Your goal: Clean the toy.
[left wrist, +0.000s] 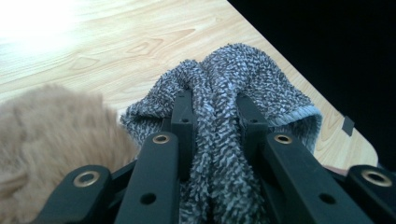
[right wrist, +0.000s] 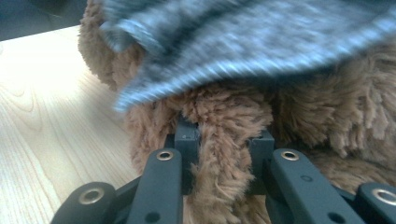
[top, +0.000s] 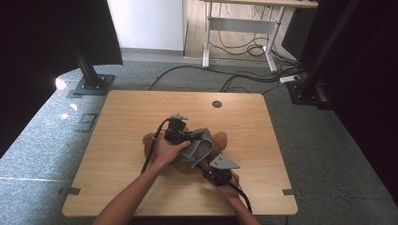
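Note:
A brown plush toy (top: 220, 139) lies at the middle of the wooden table (top: 131, 108), with a grey knitted garment (top: 199, 146) draped over it. My left gripper (top: 187, 139) comes in from the left. In the left gripper view that gripper (left wrist: 215, 105) is shut on a bunched fold of the grey garment (left wrist: 243, 70), with the plush fur (left wrist: 51, 126) beside it. My right gripper (top: 207, 163) sits at the toy's near side. In the right gripper view it (right wrist: 224, 135) is shut on a furry limb of the plush toy (right wrist: 327, 107), under the garment's hem (right wrist: 261, 37).
The tabletop has a round cable hole (top: 217, 104) near its far edge. Black stand bases (top: 92, 85) and cables (top: 244, 77) lie on the grey floor beyond the table. A white desk frame (top: 239, 28) stands at the back.

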`<state>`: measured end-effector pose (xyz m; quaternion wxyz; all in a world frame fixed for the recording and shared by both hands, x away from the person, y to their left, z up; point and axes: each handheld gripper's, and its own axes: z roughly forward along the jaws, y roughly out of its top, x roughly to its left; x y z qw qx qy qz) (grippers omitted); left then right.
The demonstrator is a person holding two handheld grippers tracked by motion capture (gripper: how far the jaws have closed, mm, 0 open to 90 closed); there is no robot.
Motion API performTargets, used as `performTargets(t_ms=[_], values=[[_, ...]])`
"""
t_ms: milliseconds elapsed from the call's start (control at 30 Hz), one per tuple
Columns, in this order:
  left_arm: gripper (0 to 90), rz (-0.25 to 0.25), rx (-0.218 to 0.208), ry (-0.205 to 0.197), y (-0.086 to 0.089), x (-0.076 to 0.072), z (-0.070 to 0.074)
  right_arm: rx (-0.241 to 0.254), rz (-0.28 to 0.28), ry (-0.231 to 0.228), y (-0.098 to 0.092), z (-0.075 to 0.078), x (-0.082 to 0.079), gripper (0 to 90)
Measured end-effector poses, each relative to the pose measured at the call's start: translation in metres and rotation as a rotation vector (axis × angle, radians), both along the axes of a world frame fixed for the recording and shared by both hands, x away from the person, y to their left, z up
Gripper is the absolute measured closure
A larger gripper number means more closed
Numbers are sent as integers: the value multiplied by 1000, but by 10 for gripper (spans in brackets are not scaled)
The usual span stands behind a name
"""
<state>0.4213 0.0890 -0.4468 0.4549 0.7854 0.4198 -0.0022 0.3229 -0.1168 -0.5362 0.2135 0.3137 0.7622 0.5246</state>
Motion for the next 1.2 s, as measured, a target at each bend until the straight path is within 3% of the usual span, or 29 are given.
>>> performTargets(t_ms=[167,300,500,633,867,967,1200], values=[[742,45,-63,13,42,-7,-2,13,-9,13,-1,0,1,733],[744,64,-87,-15,62,-15,3,16,-13,15,0,0,1,734],[741,119,-70,-66,93,-25,11,28,-19,26,-2,0,3,733],[739,190,-66,-60,128,-28,7,30,-20,26,-2,-1,2,734],[735,316,-71,17,185,-23,-14,24,-18,14,-1,-1,1,733],[734,313,-119,72,196,-21,-25,26,-17,12,-1,-2,1,733],[734,273,-142,50,184,-21,-18,29,-17,14,-2,-2,0,733]])
